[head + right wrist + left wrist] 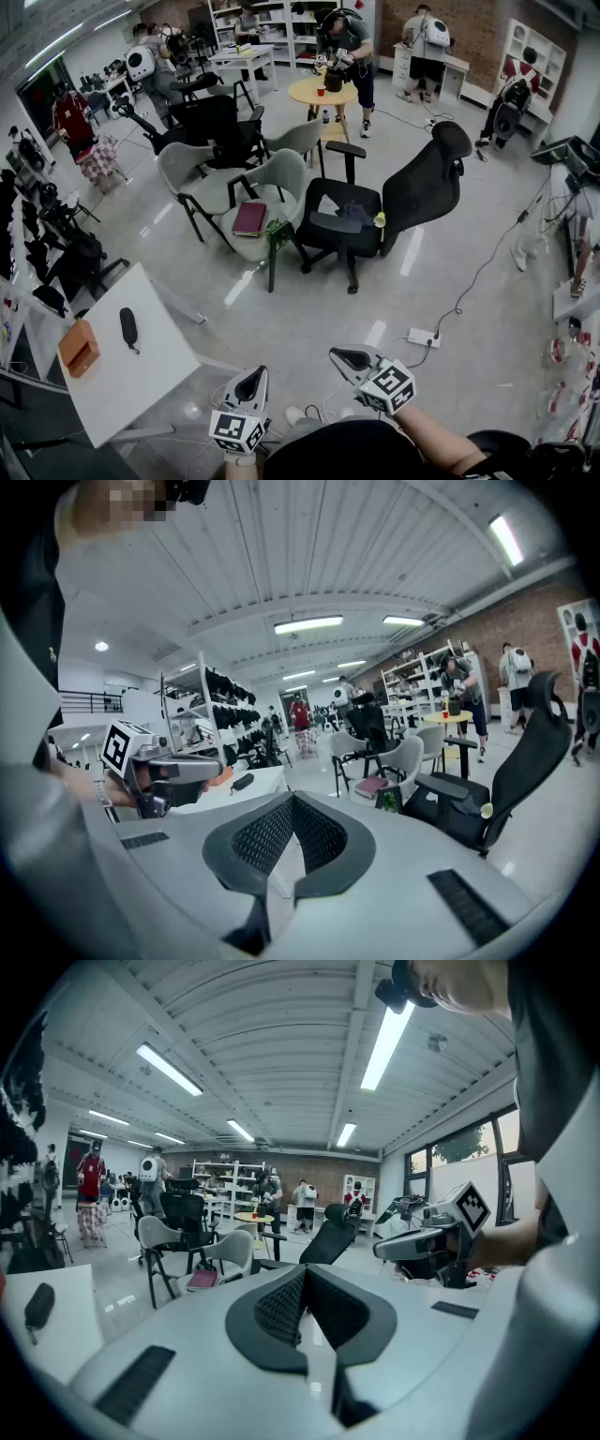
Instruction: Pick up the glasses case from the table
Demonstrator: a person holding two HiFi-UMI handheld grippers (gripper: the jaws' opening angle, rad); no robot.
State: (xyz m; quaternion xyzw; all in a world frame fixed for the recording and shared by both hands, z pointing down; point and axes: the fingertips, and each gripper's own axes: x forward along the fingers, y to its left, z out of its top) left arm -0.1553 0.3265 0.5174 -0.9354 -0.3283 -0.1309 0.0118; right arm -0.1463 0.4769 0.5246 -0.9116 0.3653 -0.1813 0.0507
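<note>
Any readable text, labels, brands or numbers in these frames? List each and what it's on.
No legible words or numbers in any view.
Left gripper and right gripper: the cubes carry black-and-white square markers only, no letters.
Red book on the grey chair: cover too small to read.
Glasses case and orange box: no print visible.

no word, number or brand name can be read in any view. the only printed marks are black and white square patterns on the marker cube (238,431) of the left gripper (251,382) and on that of the right gripper (351,358); these patterns have no letters.
</note>
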